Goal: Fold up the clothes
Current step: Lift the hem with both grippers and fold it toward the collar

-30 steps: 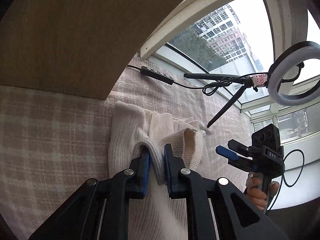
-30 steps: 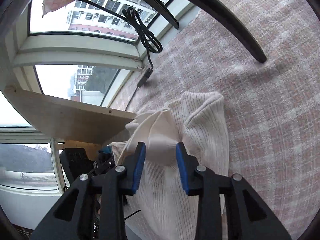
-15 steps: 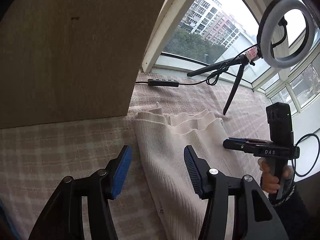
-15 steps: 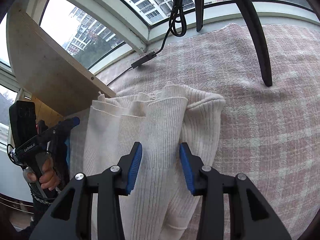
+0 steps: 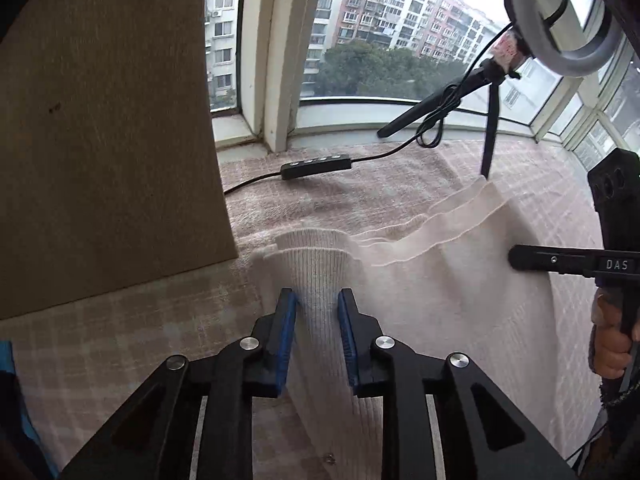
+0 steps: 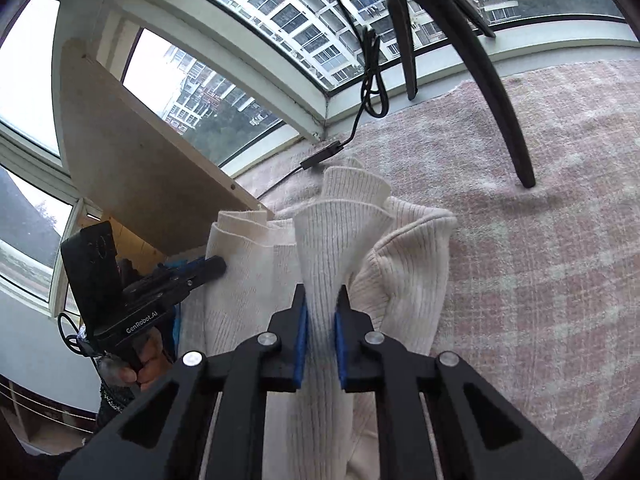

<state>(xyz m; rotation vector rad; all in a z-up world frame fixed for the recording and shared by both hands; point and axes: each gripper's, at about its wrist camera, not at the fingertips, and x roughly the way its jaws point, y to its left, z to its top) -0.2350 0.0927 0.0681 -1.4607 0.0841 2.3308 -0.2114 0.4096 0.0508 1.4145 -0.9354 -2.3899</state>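
At the bottom centre of the frame, the right hand-held gripper (image 6: 320, 330) is pinching a ribbed fold of the cream sweater (image 6: 404, 264) between its blue pads (image 6: 301, 338), the fabric fanning upward above them. The sweater is lying on a pink plaid blanket (image 6: 540, 248) filling the right side. At the left edge, the left hand-held gripper (image 6: 214, 266) is touching the sweater's left border, a hand (image 6: 140, 364) gripping its handle. A tripod leg (image 6: 500, 92) is standing on the blanket at upper right, and a wooden board (image 6: 132, 160) is leaning at upper left by the window (image 6: 260, 20)
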